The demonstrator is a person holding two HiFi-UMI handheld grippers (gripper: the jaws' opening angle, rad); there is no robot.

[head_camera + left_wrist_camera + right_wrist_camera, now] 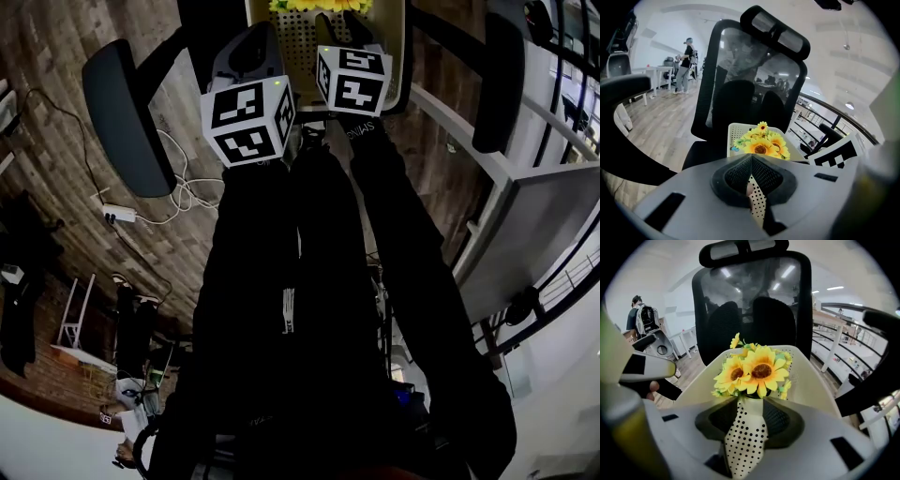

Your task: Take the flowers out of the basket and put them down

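Note:
A bunch of yellow sunflowers (752,371) stands in a cream perforated basket (813,380) on the seat of a black office chair. My right gripper (750,401) is open, jaws part way apart, tips just short of the flowers' base. Nothing is pressed between them; only a white black-dotted surface shows through the gap. My left gripper (751,157) is farther back, jaws together at the tips, with the flowers (761,144) and the basket (735,136) ahead. In the head view both grippers, left (251,37) and right (342,23), reach over the basket (300,47) below the flowers (319,5).
The chair's tall mesh backrest (750,301) rises right behind the basket, and an armrest (127,112) juts out at the left. A cable and power strip (122,214) lie on the wooden floor. A grey desk (534,234) stands at the right. A person (684,65) stands far off.

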